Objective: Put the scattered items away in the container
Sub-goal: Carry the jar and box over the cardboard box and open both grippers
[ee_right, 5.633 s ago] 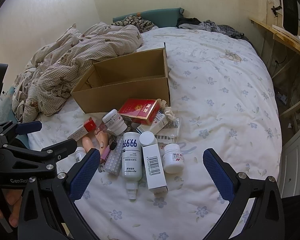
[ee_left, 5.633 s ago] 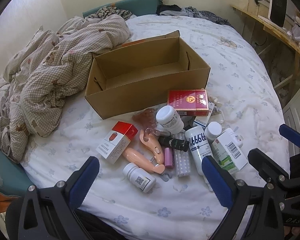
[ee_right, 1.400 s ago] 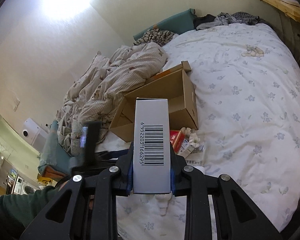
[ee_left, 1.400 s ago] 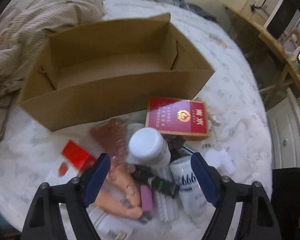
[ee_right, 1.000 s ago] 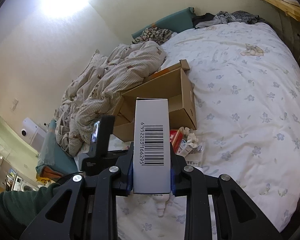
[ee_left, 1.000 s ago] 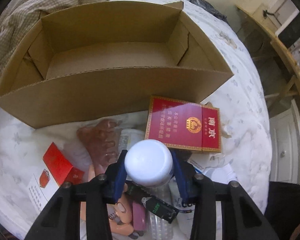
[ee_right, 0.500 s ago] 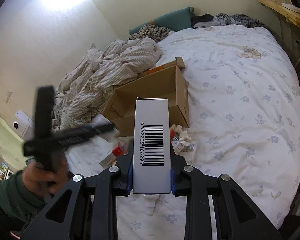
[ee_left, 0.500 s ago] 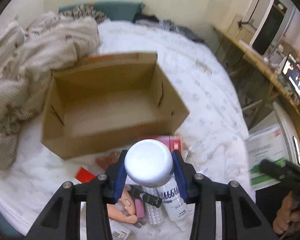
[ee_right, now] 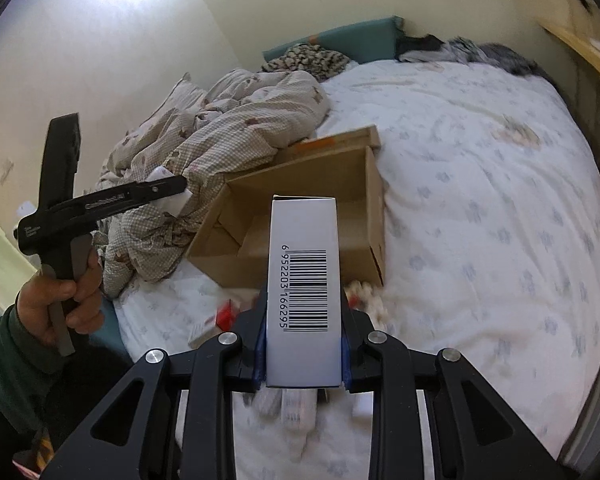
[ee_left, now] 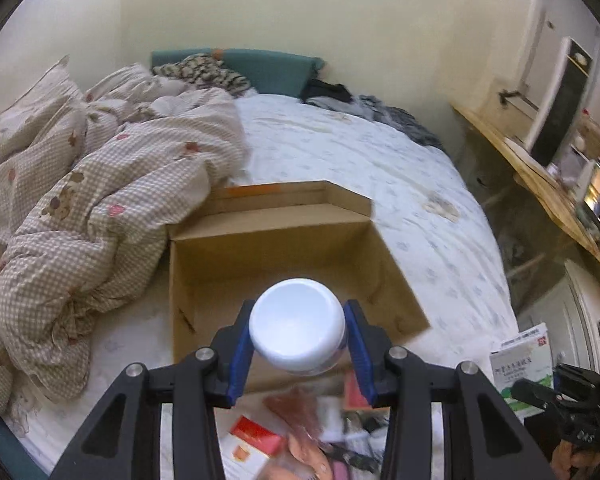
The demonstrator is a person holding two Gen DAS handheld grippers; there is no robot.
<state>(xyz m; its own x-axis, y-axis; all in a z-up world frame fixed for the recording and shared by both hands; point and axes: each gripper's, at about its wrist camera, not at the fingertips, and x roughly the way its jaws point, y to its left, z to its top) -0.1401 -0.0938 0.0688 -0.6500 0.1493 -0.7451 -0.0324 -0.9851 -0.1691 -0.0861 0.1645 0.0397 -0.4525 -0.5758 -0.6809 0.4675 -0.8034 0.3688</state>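
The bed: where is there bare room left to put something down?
The cardboard box is bare inside. The sheet right of the box is bare too. It is crowded in front of the box, where the small items lie, and left, where the quilt is heaped.

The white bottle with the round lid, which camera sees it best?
The left wrist camera. The white bottle sits right in the middle, squeezed in the left claw, lid facing the camera. The right wrist camera shows only a small white bit of it at that claw's tip, far off to the side.
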